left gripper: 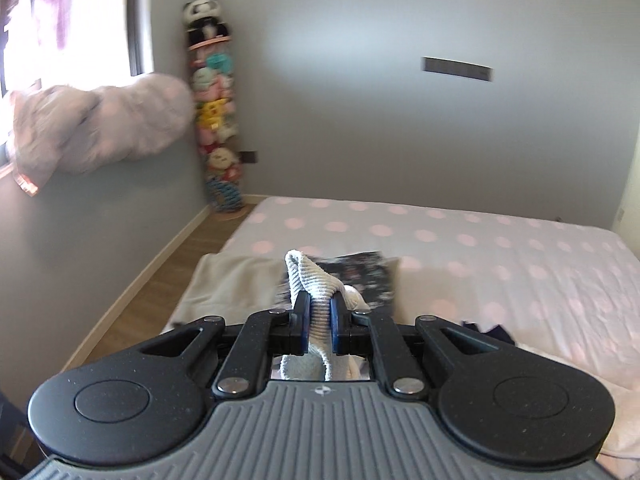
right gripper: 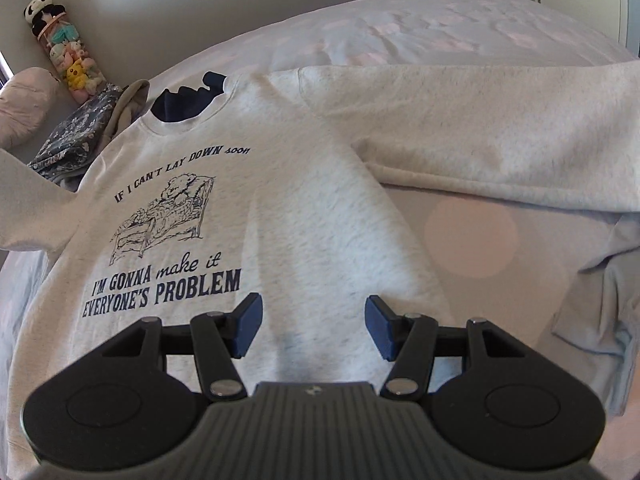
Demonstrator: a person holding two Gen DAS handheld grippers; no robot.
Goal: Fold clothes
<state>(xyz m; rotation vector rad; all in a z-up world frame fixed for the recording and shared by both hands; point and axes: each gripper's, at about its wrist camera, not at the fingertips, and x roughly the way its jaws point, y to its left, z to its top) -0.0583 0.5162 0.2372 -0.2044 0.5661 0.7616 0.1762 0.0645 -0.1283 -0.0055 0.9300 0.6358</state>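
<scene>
Gripping a ribbed cuff (left gripper: pixel 316 280) of the grey sweatshirt (right gripper: pixel 288 208), the left tongs (left gripper: pixel 320 312) were clenched above the bed (left gripper: pixel 480 248). The right tongs (right gripper: pixel 314 326) hung released over the sweatshirt's near hem, the garment spread front-up on the bed.

- Bed (right gripper: pixel 472 240): pale sheet with pink dots, lightly wrinkled, set against the grey wall.
- Grey sweatshirt (right gripper: pixel 280 208): spread front up on the sheet, navy print showing, one sleeve stretched out sideways.
- Navy garment (right gripper: pixel 180 108): visible through the neckline, under the collar.
- Dark floral fabric (right gripper: pixel 68 140): folded, beside the shoulder.
- Beige garment (left gripper: pixel 228 280): alongside the floral piece, near the bed edge.
- Pale blue cloth (right gripper: pixel 600 312): crumpled, below the outstretched sleeve.
</scene>
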